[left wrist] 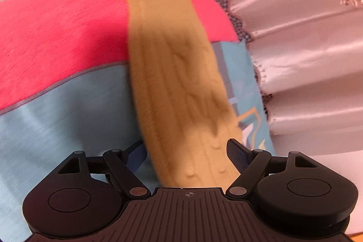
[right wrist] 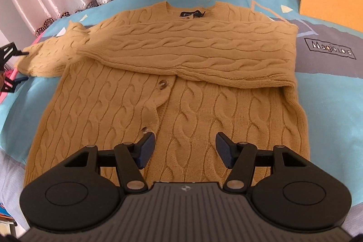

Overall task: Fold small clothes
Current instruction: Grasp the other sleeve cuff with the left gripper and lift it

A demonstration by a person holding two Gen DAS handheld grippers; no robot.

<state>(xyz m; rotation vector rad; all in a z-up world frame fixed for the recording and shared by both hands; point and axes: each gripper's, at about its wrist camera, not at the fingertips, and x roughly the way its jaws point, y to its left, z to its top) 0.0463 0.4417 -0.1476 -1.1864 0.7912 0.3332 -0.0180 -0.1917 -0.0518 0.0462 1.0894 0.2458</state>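
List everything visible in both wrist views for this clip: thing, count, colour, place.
cardigan: one, mustard cable-knit, flat on the bed, one sleeve folded across the chest
other sleeve: one, mustard, stretched out between the left fingers
buttons: two seen, pale, down the front
neck label: one, black, inside the collar
bedsheet: one, light blue with grey printed patches, under the cardigan
pink blanket: one, at the bed's edge
curtain: one, pale pink satin with lace trim, beside the bed
left gripper: sleeve between its fingers
right gripper: open above the cardigan's lower front
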